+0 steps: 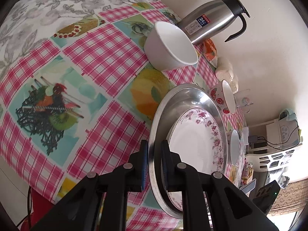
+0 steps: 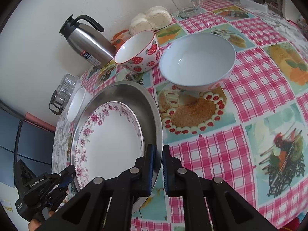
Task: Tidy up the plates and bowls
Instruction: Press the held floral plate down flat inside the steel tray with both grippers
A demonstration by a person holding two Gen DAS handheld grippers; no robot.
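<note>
A steel plate holds a white plate with pink flowers. My left gripper is shut on the steel plate's rim on one side. My right gripper is shut on the steel plate's rim on the opposite side, with the flowered plate inside. A white bowl stands beyond the left gripper. A strawberry bowl and a pale blue bowl stand beyond the right gripper. A small white bowl sits at the plate's far left.
A steel thermos jug stands by the wall, with buns and a glass mug next to it. Stacked glasses sit at the table's left edge. A chequered cloth covers the table.
</note>
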